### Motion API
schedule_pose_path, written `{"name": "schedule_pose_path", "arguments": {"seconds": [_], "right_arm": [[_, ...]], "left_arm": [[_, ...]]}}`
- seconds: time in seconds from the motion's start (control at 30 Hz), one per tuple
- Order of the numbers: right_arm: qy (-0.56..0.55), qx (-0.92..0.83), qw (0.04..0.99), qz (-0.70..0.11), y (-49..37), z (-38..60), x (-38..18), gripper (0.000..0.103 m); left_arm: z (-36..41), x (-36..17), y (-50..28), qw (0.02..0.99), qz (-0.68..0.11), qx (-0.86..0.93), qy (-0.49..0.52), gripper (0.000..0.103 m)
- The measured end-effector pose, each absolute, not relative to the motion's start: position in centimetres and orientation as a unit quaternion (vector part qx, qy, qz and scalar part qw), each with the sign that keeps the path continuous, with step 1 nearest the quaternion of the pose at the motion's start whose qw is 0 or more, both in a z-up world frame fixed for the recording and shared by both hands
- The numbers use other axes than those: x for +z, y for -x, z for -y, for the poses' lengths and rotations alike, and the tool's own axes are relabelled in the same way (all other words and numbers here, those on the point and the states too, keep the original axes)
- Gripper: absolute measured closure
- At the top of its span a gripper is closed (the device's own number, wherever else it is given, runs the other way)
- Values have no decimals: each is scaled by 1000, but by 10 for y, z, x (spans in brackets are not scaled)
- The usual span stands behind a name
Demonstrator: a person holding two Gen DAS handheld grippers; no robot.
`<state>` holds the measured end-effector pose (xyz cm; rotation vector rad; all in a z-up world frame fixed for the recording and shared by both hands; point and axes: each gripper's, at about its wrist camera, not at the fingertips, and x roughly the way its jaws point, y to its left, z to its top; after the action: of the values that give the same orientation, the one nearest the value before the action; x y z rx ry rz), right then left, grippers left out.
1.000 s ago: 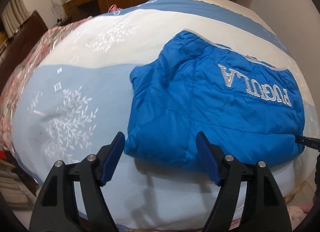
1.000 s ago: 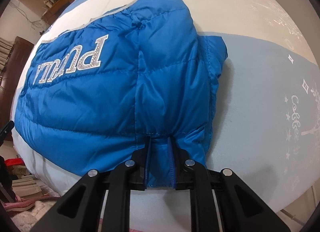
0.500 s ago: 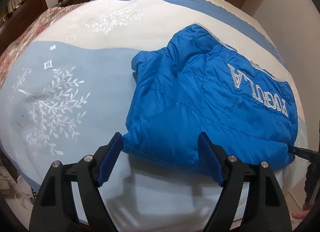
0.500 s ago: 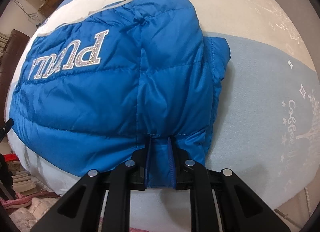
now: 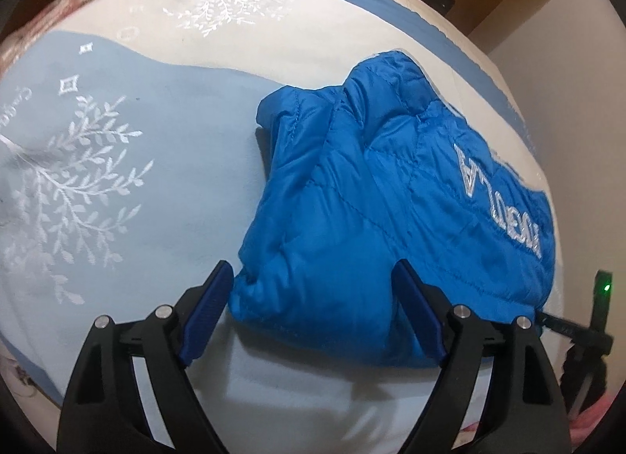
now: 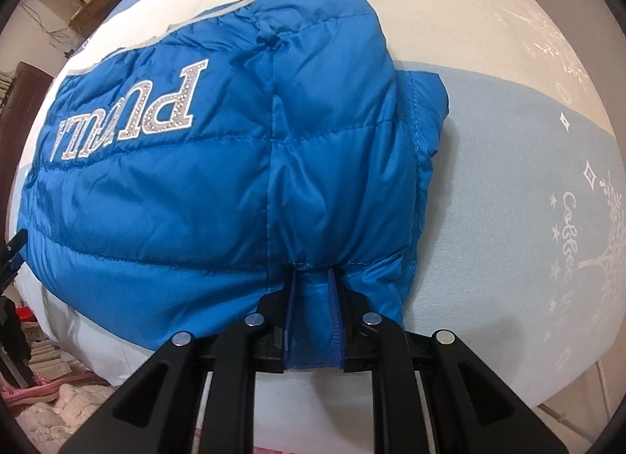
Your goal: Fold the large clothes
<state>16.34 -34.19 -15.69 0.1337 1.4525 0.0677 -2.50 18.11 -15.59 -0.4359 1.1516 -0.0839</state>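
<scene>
Blue quilted puffer jacket (image 5: 371,219) lies folded on the bed (image 5: 156,164) | soft, light, slippery | right hand-held gripper (image 6: 313,289) pinches its near hem | left hand-held gripper (image 5: 313,313), just widened, straddles the near corner untouched; you take the thick folded edge.

The left wrist camera looks slanting down from the bed's (image 5: 156,149) near edge, close to the blue jacket (image 5: 352,200). The right wrist camera looks almost straight down, very near the jacket (image 6: 195,188). Both views share the jacket and bed (image 6: 508,180).
</scene>
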Motion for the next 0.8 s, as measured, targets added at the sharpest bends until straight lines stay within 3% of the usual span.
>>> {"name": "schedule_pose_path", "arguments": {"seconds": [0.13, 0.23, 0.3, 0.5, 0.8], "right_arm": [[-68, 31, 747, -660, -163, 342, -157, 88], [-74, 32, 749, -658, -161, 344, -158, 88], [-76, 32, 750, -657, -160, 344, -157, 88], [-87, 37, 751, -654, -157, 347, -157, 88], [-94, 45, 748, -656, -161, 353, -157, 88]], "left_arm": [[-188, -167, 14, 804, -541, -49, 243, 22], [-192, -173, 9, 799, -540, -49, 260, 29], [-192, -173, 9, 799, -535, -51, 270, 43], [-208, -173, 18, 793, -514, -65, 321, 65], [-212, -186, 22, 783, -522, -65, 333, 68]]}}
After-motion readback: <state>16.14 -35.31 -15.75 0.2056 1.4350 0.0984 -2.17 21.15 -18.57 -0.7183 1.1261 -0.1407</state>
